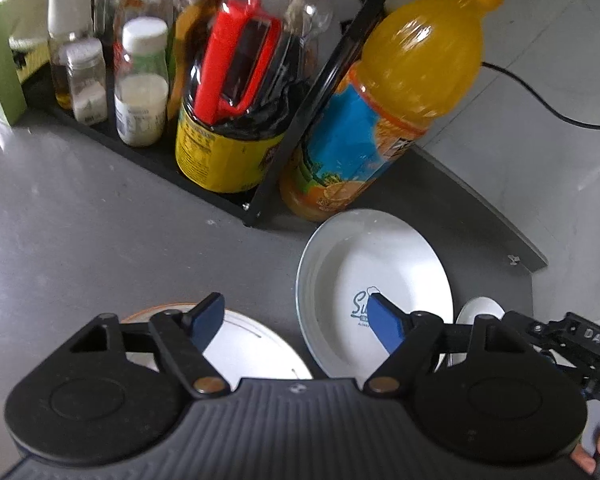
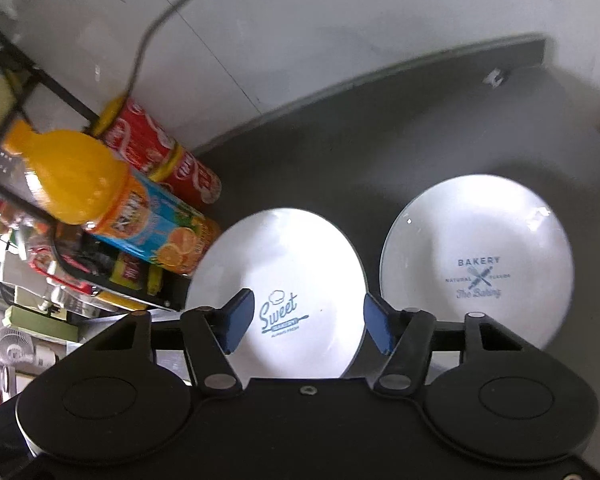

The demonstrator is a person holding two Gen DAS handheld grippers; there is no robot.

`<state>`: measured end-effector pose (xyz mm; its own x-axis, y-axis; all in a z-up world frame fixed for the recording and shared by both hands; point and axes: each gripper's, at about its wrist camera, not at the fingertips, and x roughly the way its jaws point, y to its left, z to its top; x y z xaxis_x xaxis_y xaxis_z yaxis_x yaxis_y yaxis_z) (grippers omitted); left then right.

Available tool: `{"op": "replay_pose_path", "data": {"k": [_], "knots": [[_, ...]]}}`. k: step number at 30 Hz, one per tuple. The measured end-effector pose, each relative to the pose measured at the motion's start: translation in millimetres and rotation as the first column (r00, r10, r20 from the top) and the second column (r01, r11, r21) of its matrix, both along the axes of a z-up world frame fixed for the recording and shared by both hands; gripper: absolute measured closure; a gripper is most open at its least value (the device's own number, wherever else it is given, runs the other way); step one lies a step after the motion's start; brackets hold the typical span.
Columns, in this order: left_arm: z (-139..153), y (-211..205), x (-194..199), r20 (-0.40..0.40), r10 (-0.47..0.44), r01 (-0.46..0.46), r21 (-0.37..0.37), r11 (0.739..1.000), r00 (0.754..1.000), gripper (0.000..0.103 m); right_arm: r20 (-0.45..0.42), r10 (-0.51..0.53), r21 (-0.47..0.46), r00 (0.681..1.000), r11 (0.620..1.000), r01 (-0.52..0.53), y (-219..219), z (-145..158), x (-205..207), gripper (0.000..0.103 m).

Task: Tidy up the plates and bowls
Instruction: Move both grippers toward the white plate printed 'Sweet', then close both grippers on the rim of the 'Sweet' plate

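**White ceramic plates on grey counter, both grippers empty**

Grey stone-look countertop [image 1: 80,220] carries everything. Left to right, left wrist view: black wire rack of condiment bottles [image 1: 148,152], tall orange juice bottle with blue label [image 1: 380,120], then the white round plate with blue "Sweet" print [image 1: 380,280] just in front of the bottle. A second white plate with an orange rim [image 1: 252,344] sits under the left gripper [image 1: 296,320], whose jaws are spread wide, nothing between them.

Right wrist view: right gripper [image 2: 308,316] is also wide open, hovering over the near edge of the "Sweet" plate [image 2: 284,264]; the white round plate with "Bakery" print [image 2: 476,256] lies just beside it on the right, apart.

Handling guess: glazed ceramic, stiff, slick, chips easily, moderately heavy. Pinch the raised rim at the near edge, squarely; lift level so it doesn't slip.
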<state>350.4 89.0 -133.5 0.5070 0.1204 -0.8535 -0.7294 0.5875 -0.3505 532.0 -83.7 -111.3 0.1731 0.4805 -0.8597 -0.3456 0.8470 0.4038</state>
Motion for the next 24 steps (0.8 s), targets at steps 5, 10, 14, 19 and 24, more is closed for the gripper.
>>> {"op": "replay_pose_path", "data": {"k": [5,10,14,19,24], "knots": [[-14,7,21,-0.016,0.041,-0.042,-0.046,0.998,0.999,0.040,-0.075,0.025,-0.022,0.997,0.999,-0.026,17,-20,20,0.057],[-37,13,30,-0.034,0.092,-0.095,-0.091,0.991,0.995,0.056,-0.112,0.058,-0.054,0.992,0.996,-0.064,30,-33,36,0.059],[-54,17,34,-0.051,0.128,-0.133,-0.119,0.984,0.990,0.065,-0.130,0.080,-0.071,0.988,0.993,-0.090,33,-44,45,0.060],[-66,17,41,-0.062,0.148,-0.154,-0.128,0.980,0.987,0.068,-0.153,0.096,-0.071,0.984,0.992,-0.108,37,-59,57,0.068],[-77,20,47,-0.076,0.157,-0.167,-0.140,0.976,0.985,0.073,-0.164,0.113,-0.085,0.980,0.988,-0.128,41,-70,65,0.068]]}}
